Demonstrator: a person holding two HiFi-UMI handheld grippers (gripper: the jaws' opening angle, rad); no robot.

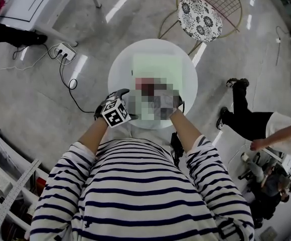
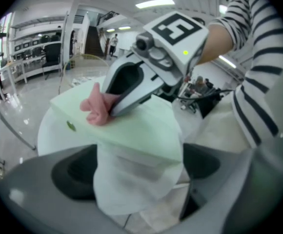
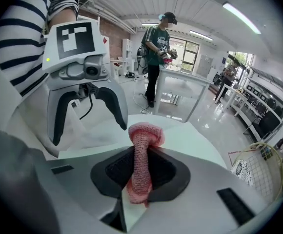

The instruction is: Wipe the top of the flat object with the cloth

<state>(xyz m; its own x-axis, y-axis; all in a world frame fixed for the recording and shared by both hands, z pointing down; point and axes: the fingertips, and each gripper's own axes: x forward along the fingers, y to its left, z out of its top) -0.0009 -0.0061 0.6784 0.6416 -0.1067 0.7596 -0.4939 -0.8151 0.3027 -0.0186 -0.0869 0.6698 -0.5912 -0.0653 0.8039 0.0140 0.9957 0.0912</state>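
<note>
Right gripper [image 3: 139, 172]: its jaws are squeezing shut on the pink cloth [image 3: 142, 150].
Pink cloth: it is sticking out in front of the jaws in a bunch, and its end is touching the top of the flat green object [image 2: 131, 126].
Flat green object: it is lying on the round white table [image 1: 119, 77], right in front of the person in the striped shirt.
Left gripper [image 2: 139, 174]: its jaws are pressing on both sides of a white sheet [image 2: 131, 184] at the near corner of the flat green object.
White sheet: it is hanging down under that corner and filling the gap between the jaws.
Chair [image 1: 200, 11]: it is standing just behind the table.
Other person [image 3: 157, 57]: someone in green is standing well away, by another table.
</note>
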